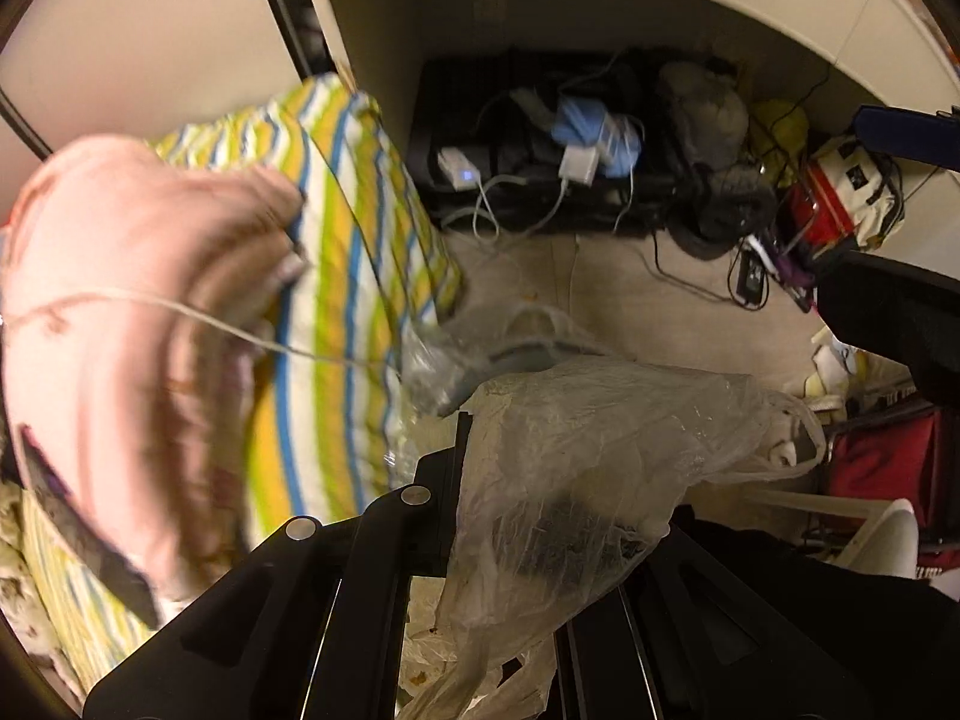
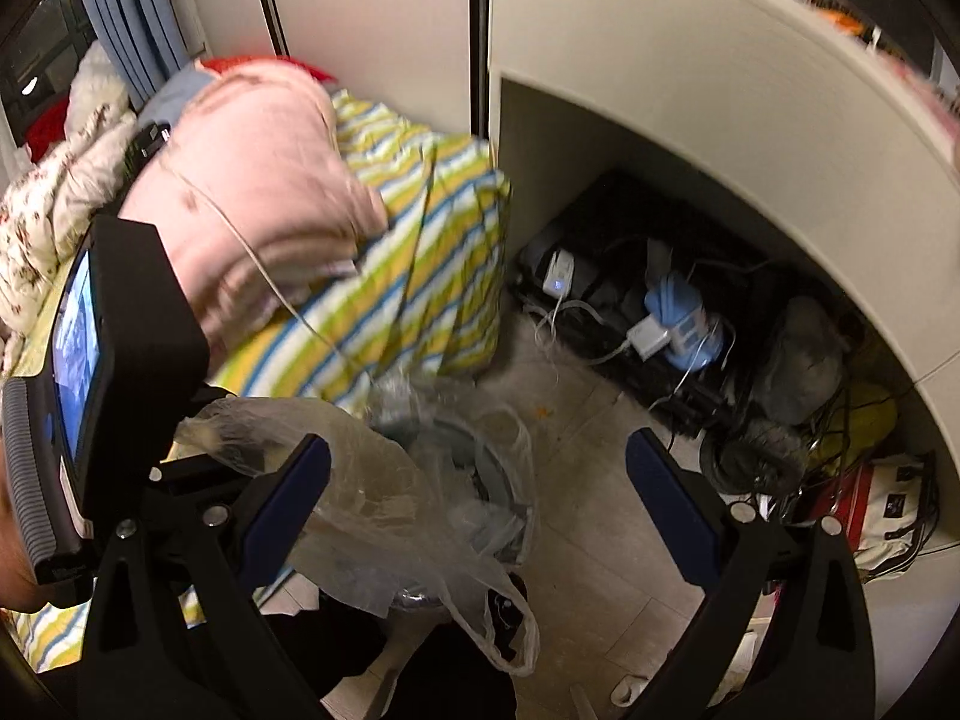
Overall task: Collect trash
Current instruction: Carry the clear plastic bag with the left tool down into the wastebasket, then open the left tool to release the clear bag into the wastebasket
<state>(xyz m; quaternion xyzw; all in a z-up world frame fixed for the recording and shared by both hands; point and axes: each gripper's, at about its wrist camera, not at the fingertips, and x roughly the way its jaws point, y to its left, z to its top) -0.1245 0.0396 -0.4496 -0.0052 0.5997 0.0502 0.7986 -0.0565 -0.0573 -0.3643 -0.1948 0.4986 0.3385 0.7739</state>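
**Clear plastic bag held over the lined bin, bedside floor**

1. Left gripper [image 1: 465, 420]: black, matte, angular. Jaws clenched on a clear plastic bag [image 1: 576, 462], which drapes over and hides most of the far finger. Seen from the right wrist, the same tool shows a small lit screen on its back.

2. Clear plastic bag: thin, crinkled, cloudy film with looped handles; a dark lump sits inside, too blurred through the film to name. It hangs just above the bin, its lower handle dangling in front of the rim in the right wrist view [image 2: 384, 516].

3. Right gripper [image 2: 480, 474]: black frame, 2 blue rubbery pads, jaws released and wide apart with nothing between them.

4. Trash bin [image 2: 501, 480]: round, grey-blue rim, lined with another clear bag; interior largely covered by the held bag, contents hard to make out.

5. Striped bedding [image 1: 336, 276]: soft cotton, yellow, green, blue and white stripes, hanging off the bed edge just beside the bin.

6. Pink quilt [image 1: 138, 276]: padded, folded, motion-blurred, lying on the striped bedding.

7. Under-desk recess: tangle of white chargers and cables [image 1: 576, 171], black cords, grey cloth bundle. Details are lost in shadow.

8. Floor [image 2: 600, 540]: pale tiles.
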